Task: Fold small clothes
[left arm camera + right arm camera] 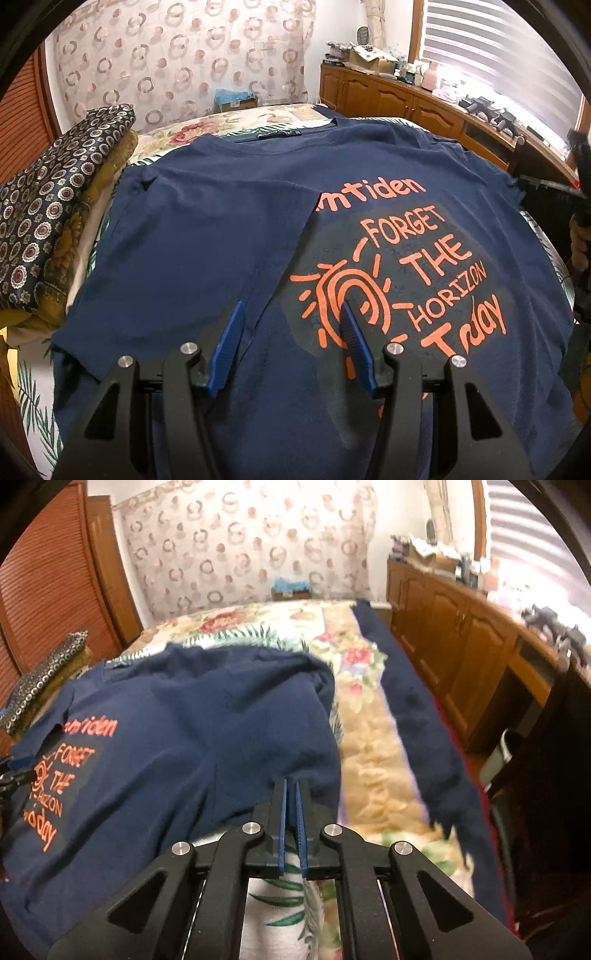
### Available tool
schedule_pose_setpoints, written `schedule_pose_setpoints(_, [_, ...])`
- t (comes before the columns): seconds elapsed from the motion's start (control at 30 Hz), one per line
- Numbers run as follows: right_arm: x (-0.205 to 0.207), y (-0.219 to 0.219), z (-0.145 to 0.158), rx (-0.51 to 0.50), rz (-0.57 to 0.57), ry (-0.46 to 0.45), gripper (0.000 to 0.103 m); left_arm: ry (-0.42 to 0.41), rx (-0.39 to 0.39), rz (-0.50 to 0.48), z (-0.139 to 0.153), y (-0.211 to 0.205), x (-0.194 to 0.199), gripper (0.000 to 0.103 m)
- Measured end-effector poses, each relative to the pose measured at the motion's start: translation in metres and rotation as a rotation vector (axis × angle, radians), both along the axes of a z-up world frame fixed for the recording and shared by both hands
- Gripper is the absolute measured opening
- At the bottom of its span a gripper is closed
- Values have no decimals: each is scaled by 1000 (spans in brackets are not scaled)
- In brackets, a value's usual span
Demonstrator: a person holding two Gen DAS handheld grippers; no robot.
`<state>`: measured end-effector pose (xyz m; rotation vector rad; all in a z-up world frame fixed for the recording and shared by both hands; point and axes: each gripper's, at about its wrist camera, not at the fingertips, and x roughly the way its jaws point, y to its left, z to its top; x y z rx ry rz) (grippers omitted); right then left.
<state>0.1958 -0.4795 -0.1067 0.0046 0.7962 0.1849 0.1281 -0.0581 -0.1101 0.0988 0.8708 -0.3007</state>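
Observation:
A navy T-shirt [207, 229] with orange print lies front up on the bed. Its left side is folded over onto the chest, covering part of the print. My left gripper [291, 310] is open just above the shirt, over the folded edge and the sun print, holding nothing. In the right wrist view the same T-shirt [184, 720] is lifted and bunched at its right side. My right gripper [291, 786] is shut on the shirt's right edge and holds it up off the bedspread.
A floral bedspread [365, 738] covers the bed, with a dark blue blanket [424, 716] along its right side. Folded patterned fabrics [55, 214] are stacked at the left. Wooden cabinets [461, 646] with clutter on top run along the right wall.

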Motion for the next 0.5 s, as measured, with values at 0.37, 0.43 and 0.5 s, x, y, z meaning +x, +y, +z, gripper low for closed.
schedule_pose_setpoints(0.37, [-4, 69, 52, 10, 177, -143, 2, 1, 2, -2, 0, 0, 2, 54])
schedule_pose_setpoints(0.43, [-5, 88, 47, 15, 215, -125, 2, 0, 3, -2, 0, 0, 2, 54])
schedule_pose_setpoints(0.5, [-6, 106, 32, -3, 241, -83, 2, 0, 4, -2, 0, 0, 2, 54])
